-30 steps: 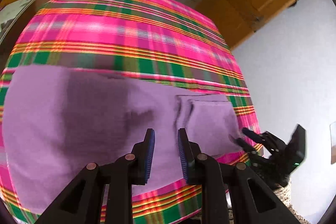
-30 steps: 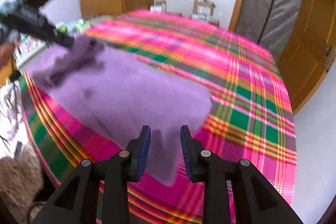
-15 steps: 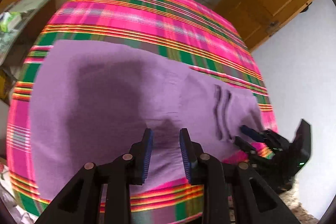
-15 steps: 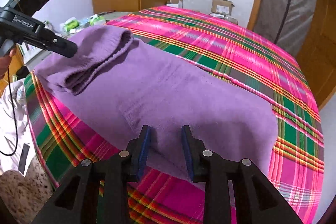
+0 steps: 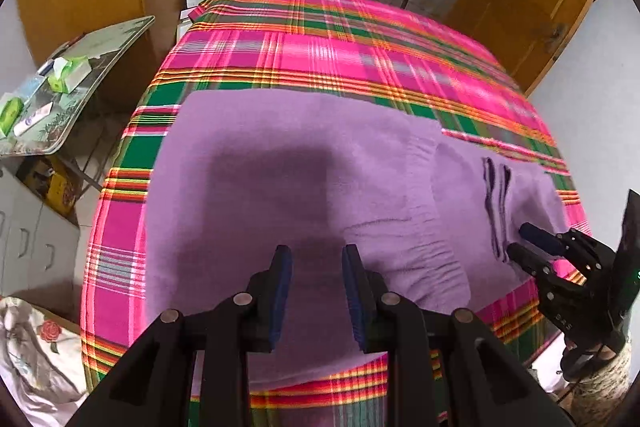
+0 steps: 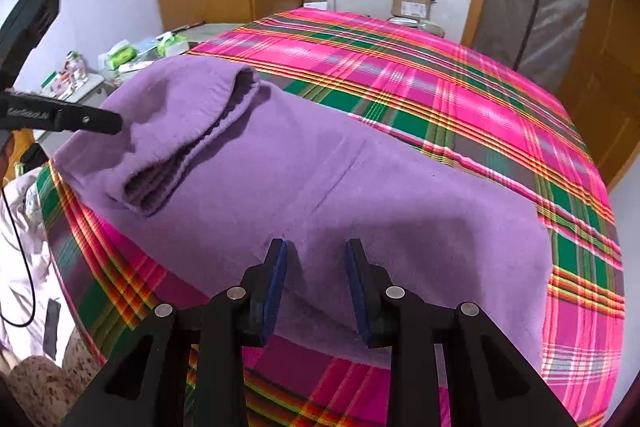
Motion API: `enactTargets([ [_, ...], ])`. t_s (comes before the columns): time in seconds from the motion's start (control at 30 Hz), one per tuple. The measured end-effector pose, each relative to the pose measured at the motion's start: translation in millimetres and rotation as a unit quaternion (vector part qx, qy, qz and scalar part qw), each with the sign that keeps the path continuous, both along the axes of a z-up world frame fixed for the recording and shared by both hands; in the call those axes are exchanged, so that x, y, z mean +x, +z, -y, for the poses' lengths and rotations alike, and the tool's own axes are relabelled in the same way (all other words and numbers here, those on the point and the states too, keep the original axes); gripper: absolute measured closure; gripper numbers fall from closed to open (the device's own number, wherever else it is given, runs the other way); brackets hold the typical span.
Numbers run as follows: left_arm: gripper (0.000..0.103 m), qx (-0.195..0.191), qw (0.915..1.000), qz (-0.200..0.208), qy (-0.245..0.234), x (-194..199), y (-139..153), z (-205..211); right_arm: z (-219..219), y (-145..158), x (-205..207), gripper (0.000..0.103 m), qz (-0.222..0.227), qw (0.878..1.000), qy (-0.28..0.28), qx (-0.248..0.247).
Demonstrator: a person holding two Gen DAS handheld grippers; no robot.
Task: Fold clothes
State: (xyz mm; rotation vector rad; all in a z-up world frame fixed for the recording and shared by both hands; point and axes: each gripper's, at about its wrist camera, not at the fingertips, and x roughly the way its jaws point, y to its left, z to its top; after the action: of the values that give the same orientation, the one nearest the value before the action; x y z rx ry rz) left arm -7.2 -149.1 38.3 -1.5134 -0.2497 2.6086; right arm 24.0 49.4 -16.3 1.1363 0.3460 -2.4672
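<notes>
Now that both our hands have come down toward the purple garment (image 5: pixel 304 187) on the bed (image 5: pixel 360 39), left gripper (image 5: pixel 316 291) and right gripper (image 6: pixel 316 287) hang released, fingers apart, holding nothing; the fold looks laid.

Side table (image 5: pixel 80 75) crowds bed's (image 5: pixel 360 39) left (cluttered).

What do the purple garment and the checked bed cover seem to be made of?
Purple garment: probably fleece or a brushed knit; its surface looks matte and fuzzy, and its folds are soft and thick. Checked bed cover: probably a woven cloth, perhaps cotton or a blend; the pink, green and orange lines look woven in, and it lies flat and thin.
</notes>
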Motion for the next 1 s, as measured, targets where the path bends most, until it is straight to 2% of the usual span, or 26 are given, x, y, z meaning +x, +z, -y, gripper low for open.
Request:
enactTargets([
  [0.17,0.076,0.018,0.9988,-0.035,0.029,13,14,32,22,27,4,0.071,-0.025,1.000,0.008,-0.009],
  [0.3,0.076,0.029,0.9976,-0.021,0.060,14,5,60,51,39,10,0.071,-0.049,0.998,0.029,-0.004],
  [0.43,0.076,0.045,0.9963,-0.013,0.073,15,-5,80,77,52,17,0.071,-0.077,0.995,0.055,-0.020],
  [0.5,0.076,0.073,0.9937,-0.002,0.085,14,-11,92,92,58,22,0.066,-0.092,0.993,0.073,-0.030],
  [0.57,0.076,0.091,0.9922,-0.003,0.085,14,-13,102,113,61,31,0.058,-0.101,0.987,0.116,-0.048],
  [0.77,0.076,0.100,0.9918,0.005,0.080,7,-17,116,170,45,52,0.051,-0.098,0.971,0.212,-0.053],
  [0.9,0.075,0.095,0.9928,0.013,0.071,-7,-23,119,209,27,61,0.045,-0.073,0.961,0.262,-0.044],
  [1.0,0.073,0.097,0.9929,0.021,0.066,-13,-27,121,231,14,64,0.045,-0.066,0.958,0.279,-0.023],
])
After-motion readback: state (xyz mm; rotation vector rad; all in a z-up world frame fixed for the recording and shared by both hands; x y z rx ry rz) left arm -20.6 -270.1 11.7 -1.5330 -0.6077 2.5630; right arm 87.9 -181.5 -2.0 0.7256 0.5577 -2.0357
